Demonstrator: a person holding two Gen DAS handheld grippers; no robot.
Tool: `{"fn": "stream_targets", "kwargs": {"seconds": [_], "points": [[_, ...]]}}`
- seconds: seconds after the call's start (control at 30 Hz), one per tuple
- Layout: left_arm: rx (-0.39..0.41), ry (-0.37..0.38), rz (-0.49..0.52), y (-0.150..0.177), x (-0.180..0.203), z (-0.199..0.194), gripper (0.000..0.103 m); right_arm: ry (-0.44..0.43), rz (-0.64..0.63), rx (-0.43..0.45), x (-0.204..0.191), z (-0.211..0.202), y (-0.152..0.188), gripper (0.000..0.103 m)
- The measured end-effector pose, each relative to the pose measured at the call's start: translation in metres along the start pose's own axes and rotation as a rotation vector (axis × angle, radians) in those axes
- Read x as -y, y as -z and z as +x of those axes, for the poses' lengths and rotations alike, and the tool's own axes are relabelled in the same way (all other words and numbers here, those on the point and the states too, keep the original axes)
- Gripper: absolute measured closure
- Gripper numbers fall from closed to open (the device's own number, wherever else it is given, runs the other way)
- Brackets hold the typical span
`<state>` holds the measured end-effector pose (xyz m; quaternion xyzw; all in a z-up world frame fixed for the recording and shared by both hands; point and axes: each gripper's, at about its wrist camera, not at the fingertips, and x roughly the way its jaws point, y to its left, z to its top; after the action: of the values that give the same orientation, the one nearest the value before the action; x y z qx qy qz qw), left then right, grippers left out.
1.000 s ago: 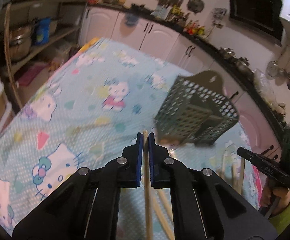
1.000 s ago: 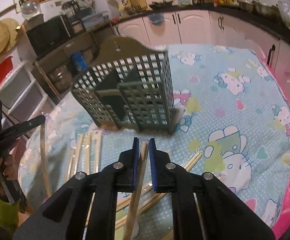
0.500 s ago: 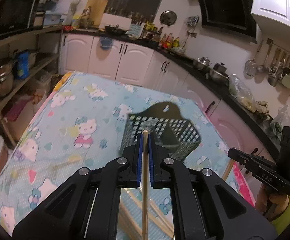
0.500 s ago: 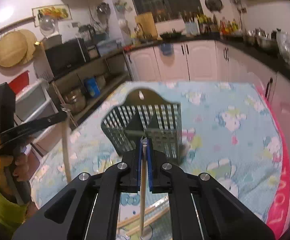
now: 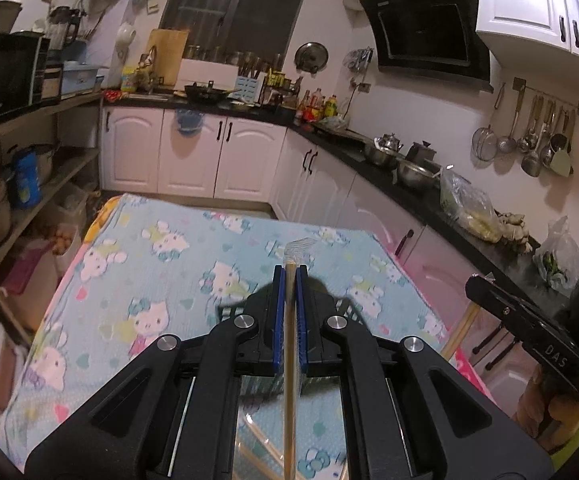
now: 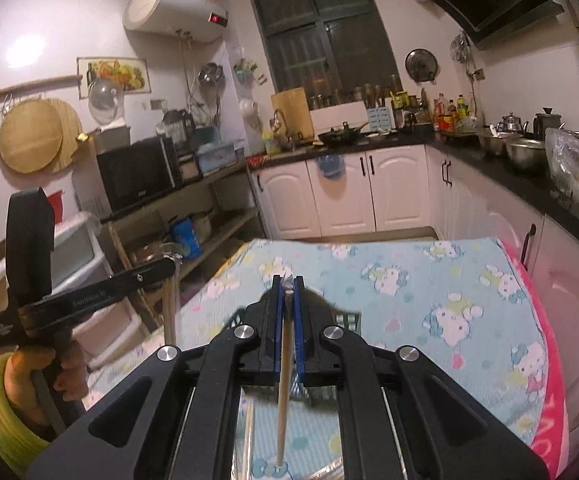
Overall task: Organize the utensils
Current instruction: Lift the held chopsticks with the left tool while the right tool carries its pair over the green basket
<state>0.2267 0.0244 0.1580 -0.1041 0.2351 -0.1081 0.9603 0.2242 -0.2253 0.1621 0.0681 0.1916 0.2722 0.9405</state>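
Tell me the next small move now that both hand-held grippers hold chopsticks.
Probably lower the right hand-held gripper so its wrapped chopstick drops into the dark mesh utensil basket just below; both grippers are clamped shut and raised above it.

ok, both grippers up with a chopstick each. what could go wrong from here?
1. The left gripper and right gripper each pinch a wrapped chopstick near its top; the long hanging end could swing and miss the holder.
2. The gripper bodies hide most of the dark slotted holder, so aiming is partly blind.
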Motion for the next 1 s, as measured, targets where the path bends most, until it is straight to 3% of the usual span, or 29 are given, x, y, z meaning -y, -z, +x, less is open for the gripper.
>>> {"fn": "stream_targets", "kwargs": {"seconds": [0.27, 0.6, 1.0], "points": [[0.058, -0.006, 0.028, -0.033, 0.011, 0.013, 0.102, 0.034, -0.025, 0.09, -0.001, 0.007, -0.033, 0.098], [0.198, -0.084, 0.068, -0.061, 0.015, 0.025, 0.102, 0.088, -0.072, 0.155, 0.002, 0.028, -0.056, 0.098], [0.281, -0.126, 0.057, -0.051, 0.005, 0.051, 0.102, 0.105, -0.032, 0.169, 0.024, 0.053, -0.049, 0.098]]}}
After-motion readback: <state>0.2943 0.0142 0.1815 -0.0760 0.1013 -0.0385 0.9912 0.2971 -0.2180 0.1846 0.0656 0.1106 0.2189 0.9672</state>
